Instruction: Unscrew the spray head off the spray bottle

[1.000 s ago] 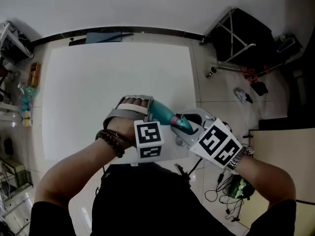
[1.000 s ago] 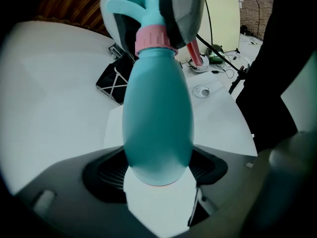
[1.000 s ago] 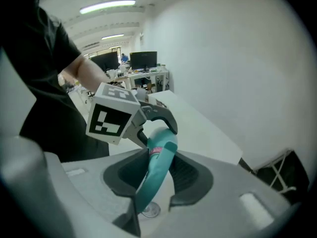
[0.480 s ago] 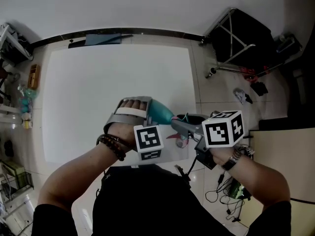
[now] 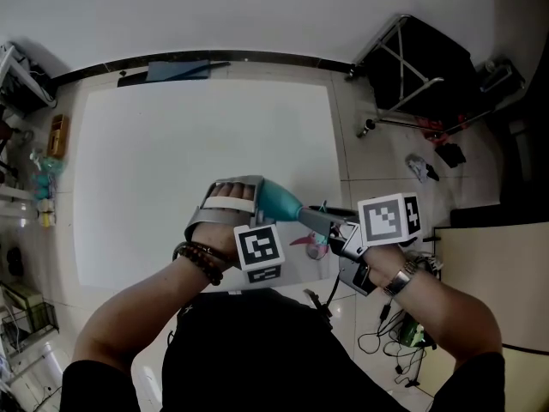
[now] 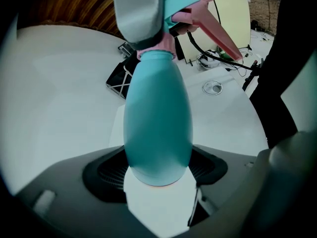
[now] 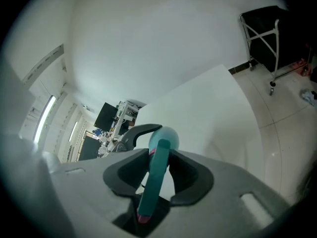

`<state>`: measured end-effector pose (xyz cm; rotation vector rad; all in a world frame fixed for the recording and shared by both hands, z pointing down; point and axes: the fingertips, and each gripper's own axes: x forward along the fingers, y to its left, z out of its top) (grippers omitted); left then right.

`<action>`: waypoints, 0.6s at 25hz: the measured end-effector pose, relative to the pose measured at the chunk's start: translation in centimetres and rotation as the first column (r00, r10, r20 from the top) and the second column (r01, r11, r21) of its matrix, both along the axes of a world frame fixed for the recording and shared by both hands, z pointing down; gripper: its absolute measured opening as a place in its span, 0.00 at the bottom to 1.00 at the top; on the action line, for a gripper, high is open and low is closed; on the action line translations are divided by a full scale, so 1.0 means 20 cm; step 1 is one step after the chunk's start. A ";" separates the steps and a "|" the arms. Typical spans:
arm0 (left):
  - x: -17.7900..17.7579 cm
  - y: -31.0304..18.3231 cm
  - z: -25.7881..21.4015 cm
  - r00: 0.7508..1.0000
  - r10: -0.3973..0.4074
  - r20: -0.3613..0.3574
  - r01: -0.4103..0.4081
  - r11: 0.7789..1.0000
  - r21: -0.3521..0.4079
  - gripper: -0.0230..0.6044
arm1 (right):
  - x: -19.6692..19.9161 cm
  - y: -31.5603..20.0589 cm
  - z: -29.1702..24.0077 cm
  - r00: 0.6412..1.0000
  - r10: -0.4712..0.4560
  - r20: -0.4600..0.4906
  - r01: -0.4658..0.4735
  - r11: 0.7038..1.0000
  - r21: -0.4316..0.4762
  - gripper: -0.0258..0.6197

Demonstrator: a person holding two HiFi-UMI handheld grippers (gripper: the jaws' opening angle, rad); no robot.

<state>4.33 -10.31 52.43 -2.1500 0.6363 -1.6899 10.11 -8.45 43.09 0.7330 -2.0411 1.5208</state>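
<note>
In the head view a teal spray bottle [image 5: 276, 198] is held over the near edge of the white table [image 5: 171, 144]. My left gripper [image 5: 257, 197] is shut on its body; in the left gripper view the body [image 6: 157, 118] fills the space between the jaws. The teal spray head [image 5: 319, 223] with its pink trigger [image 5: 309, 244] points right, and my right gripper [image 5: 324, 223] is shut on it. The right gripper view shows the head [image 7: 154, 182] clamped edge-on between the pads, the bottle body [image 7: 166, 135] just beyond. The trigger [image 6: 218, 31] sticks out to the right in the left gripper view.
A black folding trolley [image 5: 420, 67] stands on the tiled floor at the upper right. Cables [image 5: 386, 324] lie on the floor to the lower right. Cluttered shelves [image 5: 34, 170] line the left edge. The table's right edge [image 5: 336, 144] runs close to the bottle.
My right gripper has rolled around the spray head, its marker cube swinging up from the lower right, and the pink trigger now hangs below the head. The left gripper and bottle body have stayed put.
</note>
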 end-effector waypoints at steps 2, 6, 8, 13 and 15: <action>0.01 0.01 0.02 1.000 -0.007 -0.008 0.007 1.000 -0.009 0.68 | 0.00 0.01 0.02 1.000 -0.001 -0.010 0.001 1.000 -0.013 0.22; 0.02 0.05 0.06 0.998 -0.029 -0.053 0.027 0.999 -0.041 0.68 | 0.00 0.03 0.04 1.000 0.009 -0.007 -0.009 0.999 -0.035 0.23; 0.03 0.07 0.08 0.995 -0.049 -0.090 0.043 0.996 -0.073 0.68 | -0.01 0.03 0.05 1.000 0.004 -0.012 -0.004 0.999 -0.038 0.23; 0.06 0.14 0.13 0.982 -0.101 -0.162 0.077 0.986 -0.145 0.67 | -0.01 0.05 0.06 0.998 -0.035 -0.054 0.033 0.999 -0.030 0.23; 0.08 0.16 0.15 0.977 -0.111 -0.183 0.080 0.983 -0.167 0.68 | -0.01 0.06 0.07 0.996 -0.048 -0.071 0.046 0.999 -0.028 0.23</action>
